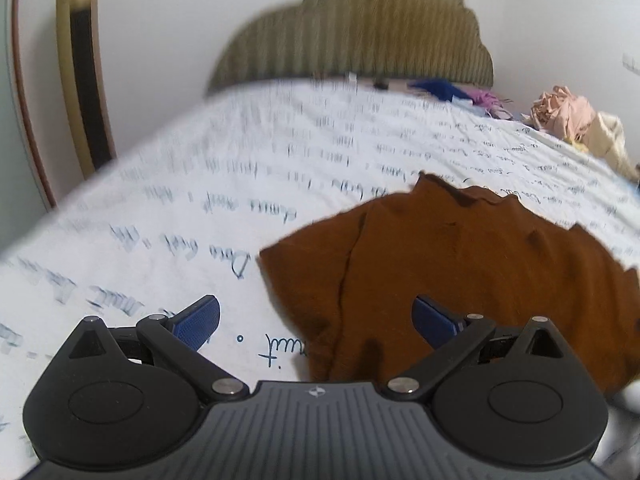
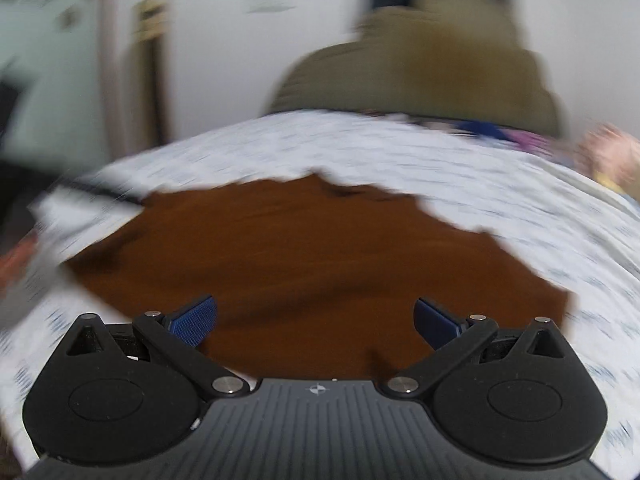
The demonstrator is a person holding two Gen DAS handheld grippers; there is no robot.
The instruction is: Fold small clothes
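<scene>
Both tongs, entry one: left gripper (image 1: 316,322), jaws spread wide, nothing between them; it hangs over the near left edge of the brown garment (image 1: 460,272), one blue finger over bare sheet, the other over cloth. Right gripper (image 2: 316,322), likewise spread wide and holding nothing, poised above the middle of the near part of the same garment.

Entry two: brown garment, lying mostly flat on the white bedsheet (image 1: 200,184) printed with handwriting, a seam or fold line running down its left portion, far edge ragged with small puckers. Right wrist view is badly blurred, so I cannot read its fine creases.

Entry three: pile of other clothes (image 1: 576,120) at the far right of the bed, well apart; olive headboard (image 1: 352,32) behind.

Handling note, my judgement: I am at the reach-and-grasp stage. I would bring each gripper down onto a near corner or edge, pinch a single layer only, and match the two heights before lifting so the fold lands straight. Soft cloth will sag; a shallow bite may slip.
</scene>
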